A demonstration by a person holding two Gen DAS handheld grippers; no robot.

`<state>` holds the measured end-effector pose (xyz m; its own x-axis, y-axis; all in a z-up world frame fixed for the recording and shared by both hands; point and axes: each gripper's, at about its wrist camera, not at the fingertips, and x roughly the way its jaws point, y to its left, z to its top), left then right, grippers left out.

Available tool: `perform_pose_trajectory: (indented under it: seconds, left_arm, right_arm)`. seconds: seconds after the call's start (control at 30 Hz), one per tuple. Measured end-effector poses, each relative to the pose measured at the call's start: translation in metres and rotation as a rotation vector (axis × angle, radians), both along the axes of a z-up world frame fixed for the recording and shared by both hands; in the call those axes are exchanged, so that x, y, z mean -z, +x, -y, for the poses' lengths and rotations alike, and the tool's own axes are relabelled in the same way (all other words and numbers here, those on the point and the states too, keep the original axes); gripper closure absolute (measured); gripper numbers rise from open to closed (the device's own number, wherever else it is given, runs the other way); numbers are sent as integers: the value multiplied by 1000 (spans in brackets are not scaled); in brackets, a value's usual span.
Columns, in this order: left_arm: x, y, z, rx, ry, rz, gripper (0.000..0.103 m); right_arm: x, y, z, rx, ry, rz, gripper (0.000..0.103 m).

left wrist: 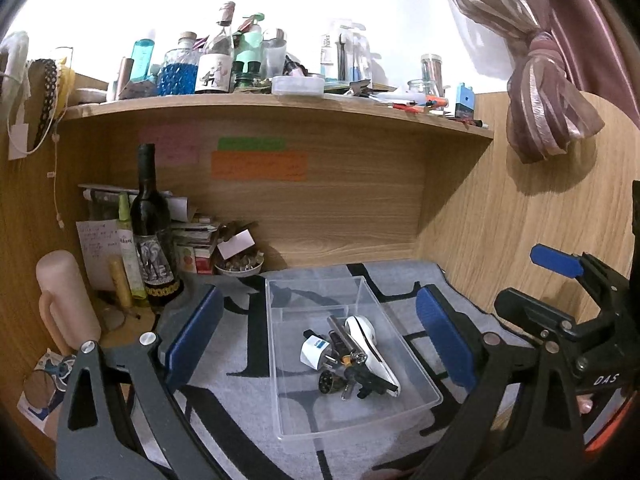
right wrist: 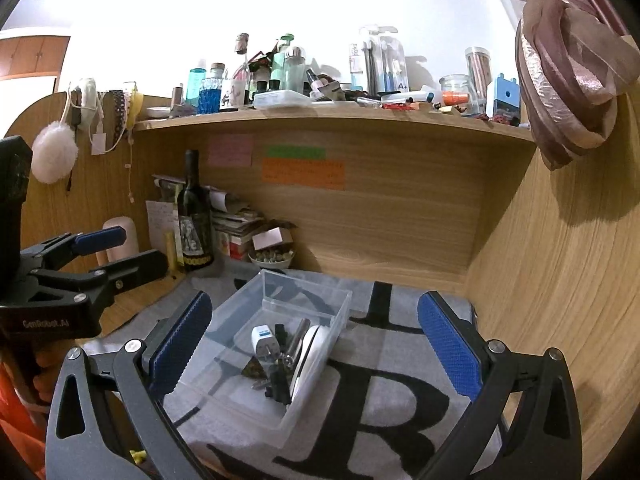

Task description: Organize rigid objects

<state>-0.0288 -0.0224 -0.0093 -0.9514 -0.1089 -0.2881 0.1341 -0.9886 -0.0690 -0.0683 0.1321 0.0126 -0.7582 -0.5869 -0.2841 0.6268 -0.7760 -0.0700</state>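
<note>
Clear box [left wrist: 416, 394] at frame centre holds white plug [left wrist: 314, 353], metal cylinder [left wrist: 345, 340]. Left gripper [left wrist: 320, 338] and right gripper [right wrist: 316, 350] fingers spread wide, empty.

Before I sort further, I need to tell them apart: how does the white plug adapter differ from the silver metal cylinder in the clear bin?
The white plug adapter is blocky plastic with a blue label and prongs; the silver metal cylinder is slim, shiny and unlabelled. The adapter is short and squat, the cylinder long and narrow. Both lie loose, side by side, in the clear plastic bin.
</note>
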Motion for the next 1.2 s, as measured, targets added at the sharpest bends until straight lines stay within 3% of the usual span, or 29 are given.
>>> perform_pose_trajectory:
  seconds: [1.2]
  left_arm:
    - [3, -5, 8, 4, 16, 14, 4]
  right_arm:
    - [-1, -1, 3, 7, -1, -5, 0]
